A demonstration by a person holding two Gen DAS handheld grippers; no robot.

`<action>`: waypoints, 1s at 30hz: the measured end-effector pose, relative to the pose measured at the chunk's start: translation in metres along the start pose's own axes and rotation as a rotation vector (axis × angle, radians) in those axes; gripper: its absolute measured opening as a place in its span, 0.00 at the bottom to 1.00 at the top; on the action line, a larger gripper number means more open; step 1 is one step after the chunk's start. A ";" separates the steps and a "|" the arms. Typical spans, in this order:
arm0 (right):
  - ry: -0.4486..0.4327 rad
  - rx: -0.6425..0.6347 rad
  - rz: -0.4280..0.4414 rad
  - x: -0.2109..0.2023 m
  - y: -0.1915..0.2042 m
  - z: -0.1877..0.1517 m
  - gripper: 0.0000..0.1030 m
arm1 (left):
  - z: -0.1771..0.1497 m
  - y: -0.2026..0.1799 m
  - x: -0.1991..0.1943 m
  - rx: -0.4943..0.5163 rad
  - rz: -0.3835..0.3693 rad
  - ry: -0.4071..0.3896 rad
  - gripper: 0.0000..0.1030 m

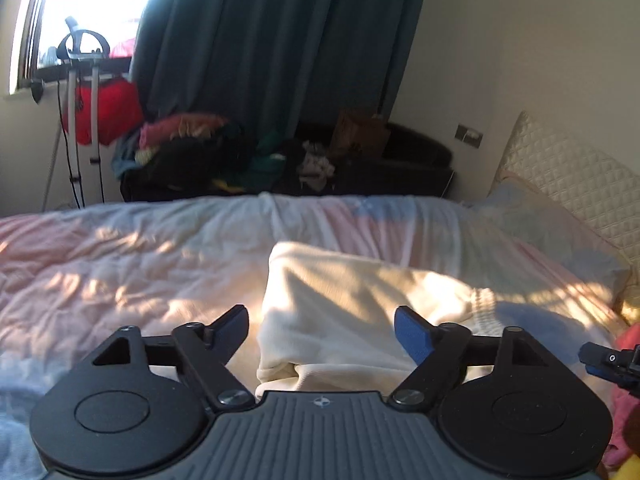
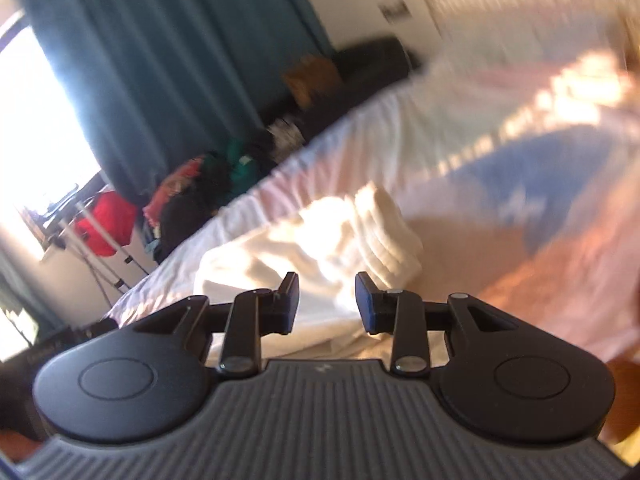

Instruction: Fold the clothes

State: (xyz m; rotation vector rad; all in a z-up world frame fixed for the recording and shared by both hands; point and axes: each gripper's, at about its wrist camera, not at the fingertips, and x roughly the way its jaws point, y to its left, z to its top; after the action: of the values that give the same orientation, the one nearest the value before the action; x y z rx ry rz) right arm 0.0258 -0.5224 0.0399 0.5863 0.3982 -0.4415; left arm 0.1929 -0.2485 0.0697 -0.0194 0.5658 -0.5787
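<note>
A cream garment [image 1: 340, 292] lies folded into a thick block on the bed, sunlit, with a ribbed hem at its right. My left gripper [image 1: 322, 320] hovers just above its near end, jaws spread wide and nothing between the blue pads. In the blurred, tilted right wrist view the same cream garment [image 2: 320, 240] lies ahead of my right gripper [image 2: 328, 296], whose jaws stand partly apart with a clear gap and hold nothing. The tip of the right gripper [image 1: 608, 364] also shows at the right edge of the left wrist view.
The bed cover [image 1: 120, 260] is pink, white and pale blue and wrinkled. A pillow [image 1: 540, 224] and a quilted headboard [image 1: 568, 172] stand at the right. Beyond the bed are a dark sofa heaped with clothes [image 1: 192, 148], a teal curtain [image 1: 260, 40] and a steamer stand [image 1: 80, 80].
</note>
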 end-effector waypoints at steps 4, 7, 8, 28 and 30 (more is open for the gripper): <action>-0.050 -0.075 0.038 -0.048 0.014 0.004 0.72 | 0.003 -0.009 -0.057 0.011 -0.007 -0.039 0.87; -0.107 -0.122 0.076 -0.087 0.025 0.002 0.89 | -0.002 -0.016 -0.097 0.037 -0.021 -0.083 1.00; -0.126 -0.139 0.085 -0.100 0.028 0.001 0.89 | -0.006 -0.019 -0.110 0.050 -0.025 -0.099 1.00; -0.236 -0.347 0.036 -0.176 0.069 -0.067 0.89 | -0.094 -0.037 -0.216 0.156 0.032 -0.217 1.00; -0.243 -0.347 0.031 -0.175 0.068 -0.074 0.89 | -0.097 -0.036 -0.214 0.159 0.039 -0.216 1.00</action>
State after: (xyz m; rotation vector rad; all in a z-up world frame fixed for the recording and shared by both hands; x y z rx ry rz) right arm -0.1025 -0.3776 0.0966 0.1985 0.2249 -0.3976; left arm -0.0231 -0.1540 0.1005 0.0785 0.3089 -0.5741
